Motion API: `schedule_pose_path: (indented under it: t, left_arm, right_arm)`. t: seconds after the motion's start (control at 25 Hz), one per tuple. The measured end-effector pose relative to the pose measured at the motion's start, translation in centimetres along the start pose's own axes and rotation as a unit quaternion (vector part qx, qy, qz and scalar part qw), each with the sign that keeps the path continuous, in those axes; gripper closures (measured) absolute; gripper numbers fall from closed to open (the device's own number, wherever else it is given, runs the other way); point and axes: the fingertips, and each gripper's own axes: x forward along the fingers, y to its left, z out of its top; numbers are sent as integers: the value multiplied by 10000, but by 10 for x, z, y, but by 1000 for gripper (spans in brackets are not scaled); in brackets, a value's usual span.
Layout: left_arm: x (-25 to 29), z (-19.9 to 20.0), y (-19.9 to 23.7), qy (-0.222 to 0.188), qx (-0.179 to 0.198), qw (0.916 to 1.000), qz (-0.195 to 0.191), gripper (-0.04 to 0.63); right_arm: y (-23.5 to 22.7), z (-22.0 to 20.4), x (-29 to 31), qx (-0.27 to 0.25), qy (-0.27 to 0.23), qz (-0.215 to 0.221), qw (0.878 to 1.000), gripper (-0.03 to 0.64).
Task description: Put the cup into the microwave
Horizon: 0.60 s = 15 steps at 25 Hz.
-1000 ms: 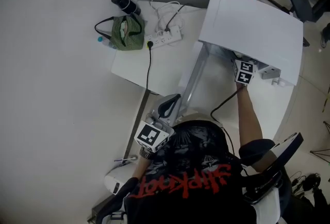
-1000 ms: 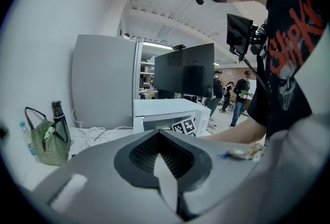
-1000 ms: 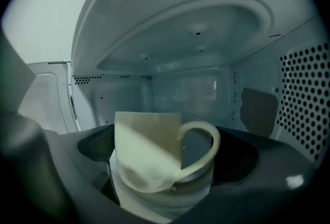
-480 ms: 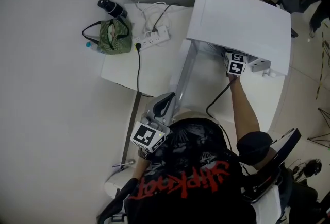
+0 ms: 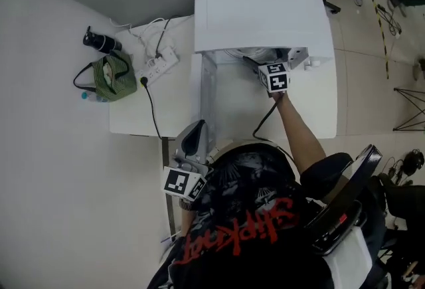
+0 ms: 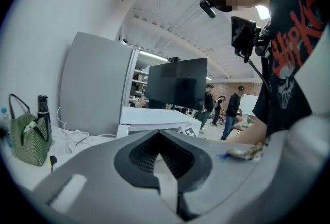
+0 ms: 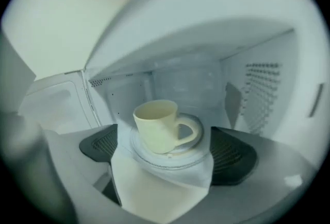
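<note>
The cup (image 7: pixel 156 125) stands on the turntable (image 7: pixel 149 158) inside the microwave (image 5: pixel 259 12), between the right gripper's (image 7: pixel 165 158) wide-apart fingers (image 7: pixel 234 153); a crooked withdrawal could clip its handle and tip it; the left gripper's (image 6: pixel 164 164) fingers (image 6: pixel 139 151) sit closed, empty.

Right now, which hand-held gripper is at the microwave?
The right hand-held gripper: it reaches into the open microwave, jaws apart, facing the cream cup on the turntable. The left hand-held gripper is by the person's body, jaws together.
</note>
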Motion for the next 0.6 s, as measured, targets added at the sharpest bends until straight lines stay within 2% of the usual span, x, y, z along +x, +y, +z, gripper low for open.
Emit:
schedule_pose_path:
  t: [0.08,0.16,0.28,0.32,0.4,0.6]
  left_arm:
    - [2,1,-3,-62,-57,9999,-94,592]
    - [7,0,-9,-80,-119,9996,-258,591]
    - [19,-3,-20,-59,-169,9982,-564,592]
    - [24,-4,-23,-44,-179,9977,-648,592]
    - [32,-7,-28,-40,-182,9964,-826,592]
    - [47,-9,-53,30,91,9898,-1424,592]
  right_arm:
    - [9,6,-43,101,-348,-238,9991,209]
    - [29,7,-91,74,-613,-288,9977,338]
    - [52,8,-154,-103,-843,-157,9963,473]
    - [58,12,-171,-213,-906,-106,9956,561]
    - [70,28,-200,-504,-1055,-30,9931,614]
    - [80,69,-250,-985,-1482,-213,9838,615]
